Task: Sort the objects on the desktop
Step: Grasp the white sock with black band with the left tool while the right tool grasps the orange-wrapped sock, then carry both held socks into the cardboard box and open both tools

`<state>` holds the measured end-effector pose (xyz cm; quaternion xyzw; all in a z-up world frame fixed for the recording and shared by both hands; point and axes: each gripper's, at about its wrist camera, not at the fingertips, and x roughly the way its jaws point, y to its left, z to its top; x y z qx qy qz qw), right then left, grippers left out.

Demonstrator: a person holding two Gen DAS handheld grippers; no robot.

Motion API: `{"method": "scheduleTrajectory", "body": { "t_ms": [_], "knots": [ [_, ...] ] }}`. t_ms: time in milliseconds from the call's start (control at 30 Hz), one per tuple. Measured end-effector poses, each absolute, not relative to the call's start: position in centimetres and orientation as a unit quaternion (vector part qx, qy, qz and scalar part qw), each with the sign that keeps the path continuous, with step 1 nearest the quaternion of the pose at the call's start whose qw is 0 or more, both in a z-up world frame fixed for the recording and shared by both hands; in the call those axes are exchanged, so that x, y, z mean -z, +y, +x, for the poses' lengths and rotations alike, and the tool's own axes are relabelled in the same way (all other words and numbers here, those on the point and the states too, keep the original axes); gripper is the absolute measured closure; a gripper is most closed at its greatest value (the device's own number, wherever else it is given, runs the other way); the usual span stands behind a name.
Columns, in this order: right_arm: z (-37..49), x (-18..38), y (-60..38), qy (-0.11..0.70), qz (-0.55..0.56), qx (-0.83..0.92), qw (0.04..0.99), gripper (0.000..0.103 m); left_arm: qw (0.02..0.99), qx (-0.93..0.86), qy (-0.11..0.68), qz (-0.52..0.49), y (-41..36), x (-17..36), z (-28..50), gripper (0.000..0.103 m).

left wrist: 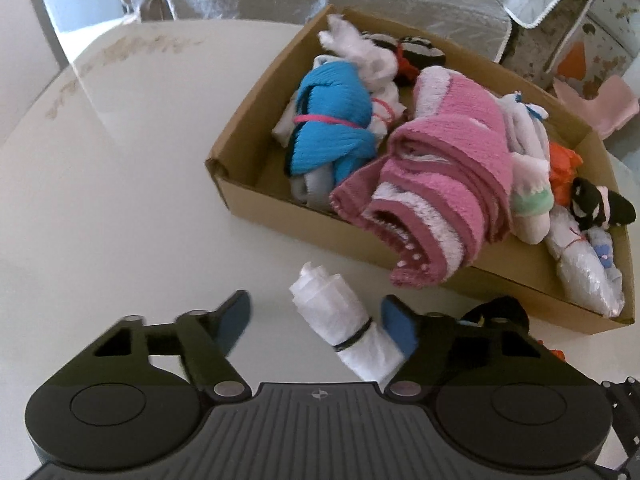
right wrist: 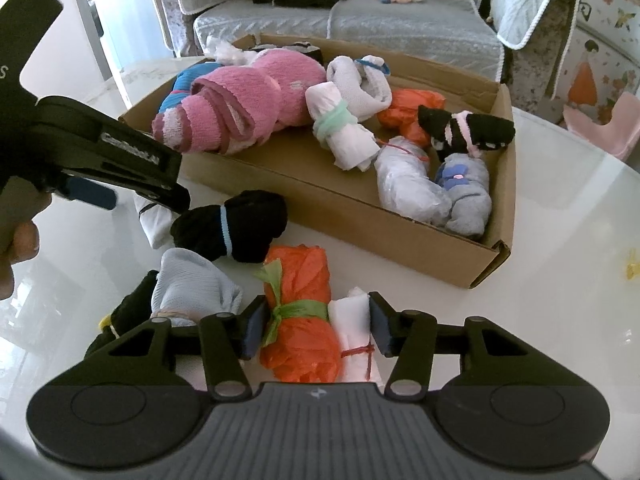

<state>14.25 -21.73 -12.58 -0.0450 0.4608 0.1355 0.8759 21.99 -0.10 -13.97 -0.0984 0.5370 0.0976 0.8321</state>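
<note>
A cardboard box (left wrist: 256, 200) on the white table holds a rolled pink towel (left wrist: 444, 172), a blue sock bundle (left wrist: 332, 120) and several other tied bundles. My left gripper (left wrist: 316, 324) is open around a white roll with a black band (left wrist: 340, 320) lying on the table in front of the box. My right gripper (right wrist: 316, 330) is open around an orange bundle tied green (right wrist: 300, 320) and a white bundle tied red (right wrist: 354, 336), both between the pads. The box also shows in the right wrist view (right wrist: 360, 224).
On the table near the right gripper lie a black bundle with a blue band (right wrist: 236, 224) and a grey-white sock bundle (right wrist: 192, 288). The left gripper body (right wrist: 120, 152) reaches in from the left. A grey sofa (right wrist: 400, 20) stands behind the table.
</note>
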Motion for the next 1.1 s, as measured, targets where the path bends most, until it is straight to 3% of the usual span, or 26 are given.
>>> {"method": "scheduleTrajectory", "body": {
  "t_ms": [133,267,800,1100],
  "knots": [
    [14.2,12.5,-21.7,0.461,-0.041,-0.134,0.876,0.057,0.836,-0.099,0.532,-0.086,-0.6,13.7,21.6,0.058],
    [14.0,12.5,-22.0,0.461,-0.032,-0.134,0.877,0.058,0.835,-0.093,0.533,-0.100,-0.2,13.7,21.4,0.064],
    [13.3,8.0,-23.9,0.421,-0.005,-0.127,0.898,0.058,0.882,-0.065,0.465,-0.047,1.0,7.1,18.1,0.064],
    [17.3,4.1,-24.3,0.389,-0.012,-0.124,0.913,0.058,0.902,-0.026,0.429,-0.034,0.6,3.2,21.8,0.064]
  ]
}}
